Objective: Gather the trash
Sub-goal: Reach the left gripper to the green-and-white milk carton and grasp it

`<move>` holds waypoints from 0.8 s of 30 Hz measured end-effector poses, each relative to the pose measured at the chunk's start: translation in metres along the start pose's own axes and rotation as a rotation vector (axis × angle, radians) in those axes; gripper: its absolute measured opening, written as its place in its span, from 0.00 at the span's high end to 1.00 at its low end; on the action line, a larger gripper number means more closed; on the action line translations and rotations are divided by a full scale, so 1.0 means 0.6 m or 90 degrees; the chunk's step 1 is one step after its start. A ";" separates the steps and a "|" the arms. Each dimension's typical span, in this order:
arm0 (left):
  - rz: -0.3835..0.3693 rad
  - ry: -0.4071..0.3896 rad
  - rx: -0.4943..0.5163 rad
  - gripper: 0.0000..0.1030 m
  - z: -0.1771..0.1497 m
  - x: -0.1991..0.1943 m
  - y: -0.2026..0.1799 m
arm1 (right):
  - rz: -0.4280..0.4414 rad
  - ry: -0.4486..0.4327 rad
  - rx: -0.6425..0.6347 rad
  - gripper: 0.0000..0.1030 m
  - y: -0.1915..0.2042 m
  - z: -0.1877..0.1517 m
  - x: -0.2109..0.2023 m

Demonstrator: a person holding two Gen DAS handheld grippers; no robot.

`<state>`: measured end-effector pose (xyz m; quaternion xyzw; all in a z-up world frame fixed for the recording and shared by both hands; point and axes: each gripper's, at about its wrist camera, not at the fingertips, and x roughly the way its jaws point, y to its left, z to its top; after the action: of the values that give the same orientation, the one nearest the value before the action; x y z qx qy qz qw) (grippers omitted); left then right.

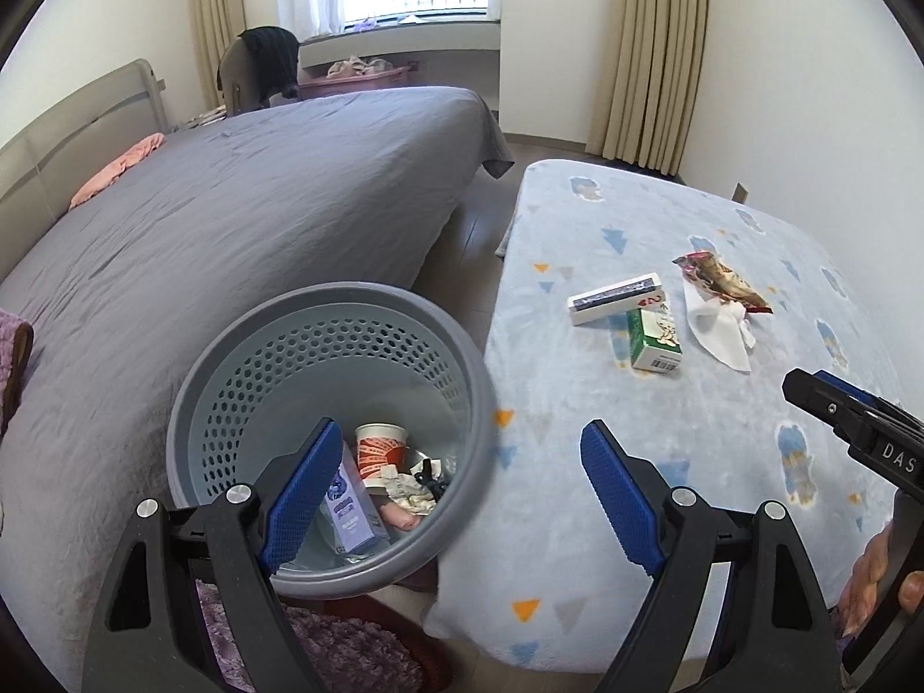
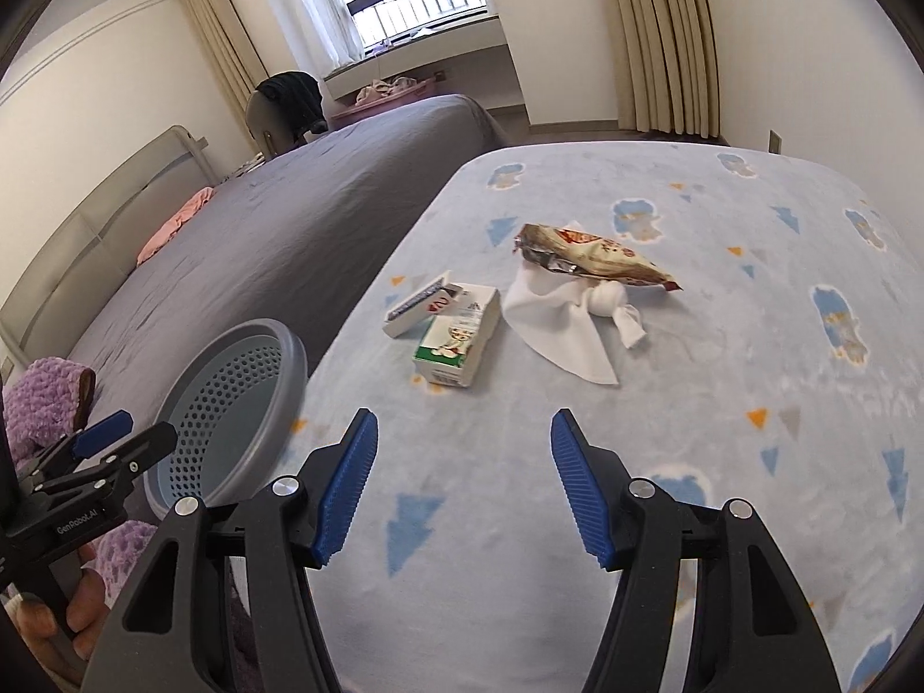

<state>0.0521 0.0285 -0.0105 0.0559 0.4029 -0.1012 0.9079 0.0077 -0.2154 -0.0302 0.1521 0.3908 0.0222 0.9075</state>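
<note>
A grey perforated bin (image 1: 473, 369) stands between the bed and a blanket-covered table (image 1: 722, 462). Inside it lie a paper cup (image 1: 381, 450), a purple box (image 1: 352, 511) and crumpled scraps. On the blanket rest a white box with a dark band (image 2: 418, 303), a green-and-white carton (image 2: 459, 341), a white tissue (image 2: 569, 317) and a snack wrapper (image 2: 595, 257). My left gripper (image 1: 462, 496) hangs open over the bin's near rim, holding nothing. My right gripper (image 2: 462, 485) is open above the blanket, short of the carton, with nothing between its fingers.
A grey bed (image 1: 231, 219) runs along the left with a pink cloth (image 1: 118, 170) near its headboard. Purple fluffy fabric (image 2: 49, 398) lies beside the bin. A chair with dark clothing (image 1: 263, 66) and a curtained window stand at the far wall.
</note>
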 end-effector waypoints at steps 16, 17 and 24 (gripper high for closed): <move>-0.012 0.027 0.026 0.19 0.025 0.059 -0.095 | -0.002 0.027 0.030 0.42 -0.100 0.006 0.028; -0.014 0.028 0.028 0.19 0.027 0.063 -0.099 | -0.003 0.028 0.031 0.42 -0.105 0.008 0.030; -0.022 0.036 0.035 0.19 0.045 0.095 -0.132 | -0.013 0.029 0.015 0.42 -0.134 0.043 0.041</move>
<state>0.0906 -0.0615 -0.0365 0.0770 0.4264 -0.1265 0.8923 0.0368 -0.2944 -0.0545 0.1584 0.4130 0.0119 0.8968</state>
